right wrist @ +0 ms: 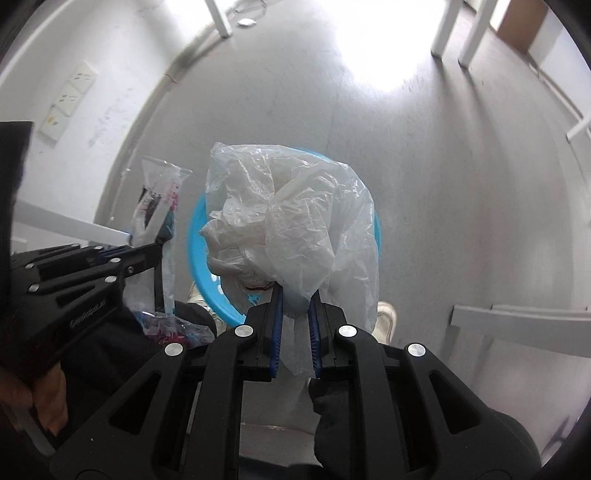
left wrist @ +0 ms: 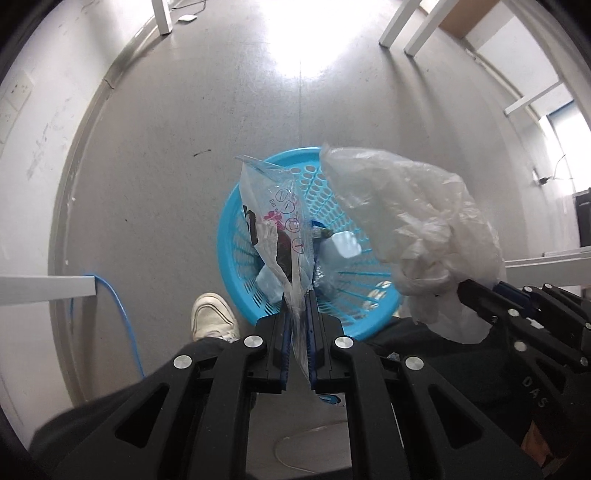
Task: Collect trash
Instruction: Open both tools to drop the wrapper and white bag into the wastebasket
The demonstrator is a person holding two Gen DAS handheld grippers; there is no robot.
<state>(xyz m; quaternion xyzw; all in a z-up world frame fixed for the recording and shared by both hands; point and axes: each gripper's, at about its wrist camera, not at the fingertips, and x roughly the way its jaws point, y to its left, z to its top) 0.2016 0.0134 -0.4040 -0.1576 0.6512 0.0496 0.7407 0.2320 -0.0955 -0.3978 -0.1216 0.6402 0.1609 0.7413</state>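
Left wrist view shows my left gripper [left wrist: 298, 314] fingers clamping a printed wrapper [left wrist: 275, 225] above the blue basket [left wrist: 231, 236], my right gripper [right wrist: 295, 314] clenching a white bag [right wrist: 295, 214].

The grey, smooth floor [left wrist: 155, 192] carries a round blue perforated plastic basket [left wrist: 236, 206]. A white shoe [left wrist: 212, 315] stands just beside the basket. A blue cable [left wrist: 123, 314] runs along the floor near white furniture legs [left wrist: 393, 27].

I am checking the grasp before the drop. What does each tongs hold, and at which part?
Left tongs pinch the printed clear wrapper at its lower end. Right tongs pinch the crumpled white plastic bag at its bunched lower end.
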